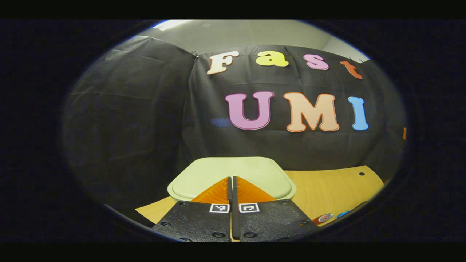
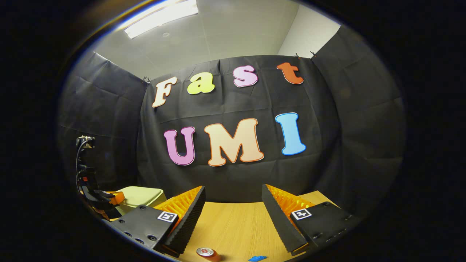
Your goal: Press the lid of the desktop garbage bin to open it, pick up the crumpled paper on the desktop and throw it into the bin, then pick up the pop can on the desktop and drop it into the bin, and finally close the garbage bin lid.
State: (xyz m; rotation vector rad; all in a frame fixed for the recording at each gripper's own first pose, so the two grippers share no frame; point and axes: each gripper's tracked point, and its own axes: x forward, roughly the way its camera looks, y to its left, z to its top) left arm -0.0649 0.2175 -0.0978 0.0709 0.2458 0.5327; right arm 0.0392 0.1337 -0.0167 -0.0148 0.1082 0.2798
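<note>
The first step, pressing the bin lid, is judged to be in hand. In the left gripper view the left tongs (image 1: 232, 182) are seen closed, their two fingers brought together with nothing between them, and their tips are held over the near part of the lid (image 1: 255, 171) of the desktop garbage bin (image 1: 174, 191). Whether the tips are already touching the lid cannot be told. The lid is seen lying flat and shut: a pale green, smooth, rounded-square panel with a shallow recessed centre and a raised rim. The bin stands on the wooden counter (image 1: 327, 185), close against the black cloth wall.

In the right gripper view the right tongs (image 2: 233, 207) are held wide open and empty above the counter (image 2: 233, 225), well apart from the bin (image 2: 140, 196), which is seen far to the left with the left tongs (image 2: 109, 199) at its lid.

The pop can (image 2: 207, 253) is seen lying on its side near the counter's front edge, its silver top with a red band turned toward the camera; it also appears at the lower right of the left gripper view (image 1: 323, 218). A small blue thing (image 2: 257, 258) lies just beside it; what it is cannot be told.

For the next move, a downward push on the lid is called for, until the catch releases.
</note>
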